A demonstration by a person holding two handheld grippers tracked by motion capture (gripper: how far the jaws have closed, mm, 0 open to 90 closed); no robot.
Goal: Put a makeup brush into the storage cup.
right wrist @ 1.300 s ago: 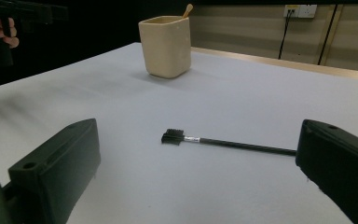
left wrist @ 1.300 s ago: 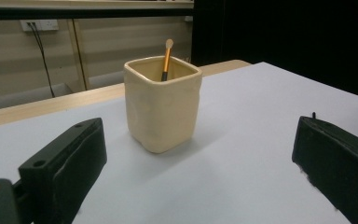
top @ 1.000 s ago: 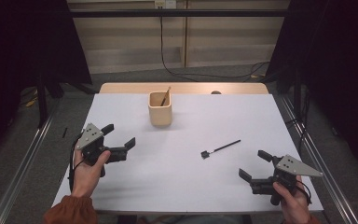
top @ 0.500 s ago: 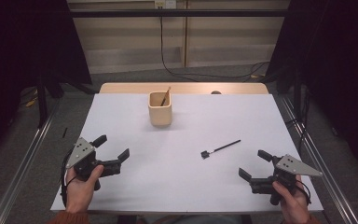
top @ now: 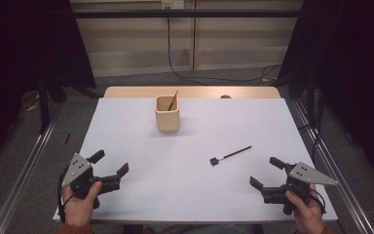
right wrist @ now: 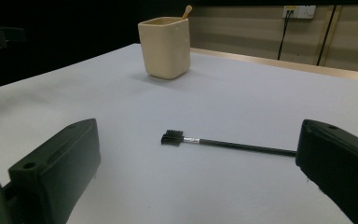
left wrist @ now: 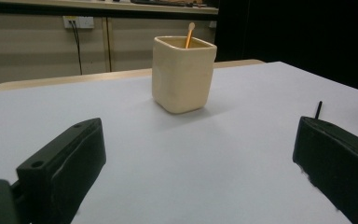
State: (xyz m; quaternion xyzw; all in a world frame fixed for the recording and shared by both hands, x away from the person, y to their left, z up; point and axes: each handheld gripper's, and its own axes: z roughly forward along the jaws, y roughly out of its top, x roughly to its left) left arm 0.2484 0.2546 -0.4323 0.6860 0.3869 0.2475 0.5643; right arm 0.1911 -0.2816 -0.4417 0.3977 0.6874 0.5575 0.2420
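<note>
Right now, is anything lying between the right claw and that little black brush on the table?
Nothing visible does. The right claw is open and faces the black brush across bare white table. The beige cup stands well beyond it.

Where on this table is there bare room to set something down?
Most of the white table is bare: the whole left half between the cup and the left gripper, and the far right corner. Tighter is the patch near the right gripper, where the small black brush lies.

Matt cup (left wrist: 182,73) — smooth table (top: 185,161).
</note>
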